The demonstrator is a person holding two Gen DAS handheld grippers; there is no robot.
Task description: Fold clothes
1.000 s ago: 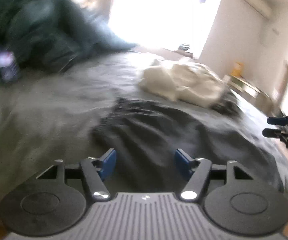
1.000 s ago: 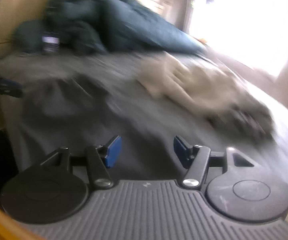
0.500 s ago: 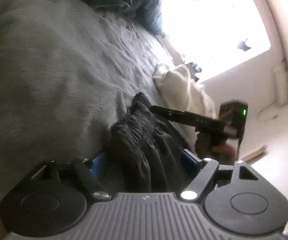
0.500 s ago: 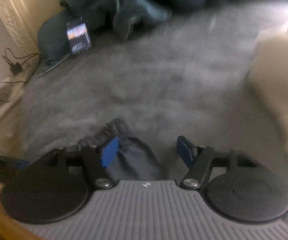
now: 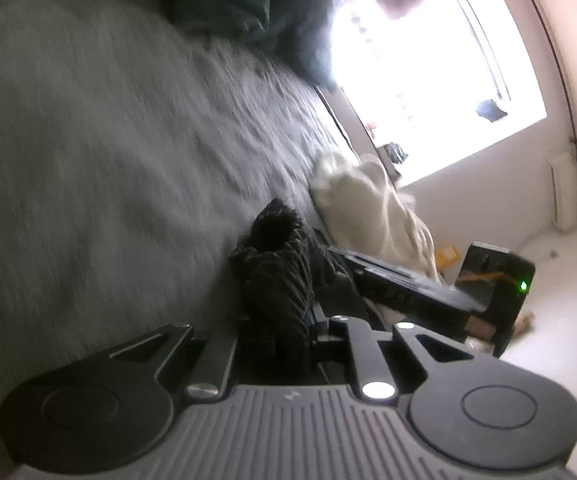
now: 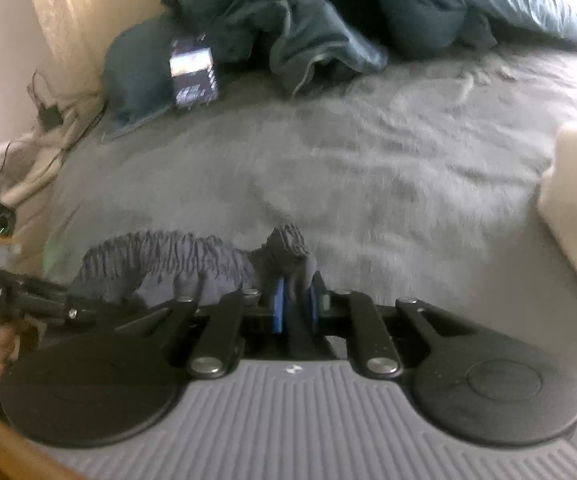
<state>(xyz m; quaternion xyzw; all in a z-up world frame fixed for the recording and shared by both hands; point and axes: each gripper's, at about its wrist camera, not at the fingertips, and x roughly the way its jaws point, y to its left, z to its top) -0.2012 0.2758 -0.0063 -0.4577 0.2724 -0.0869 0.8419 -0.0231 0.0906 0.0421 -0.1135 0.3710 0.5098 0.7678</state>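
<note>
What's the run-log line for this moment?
left claw: shut on dark shorts | right claw: shut on waistband | grey bedspread: beneath

Both tools are clamped on dark cloth: the right tool [image 6: 294, 304] pinches a bunched edge between its blue pads, while the left tool [image 5: 276, 344], rolled sideways, grips gathered fabric between its drawn-in fingers.
</note>
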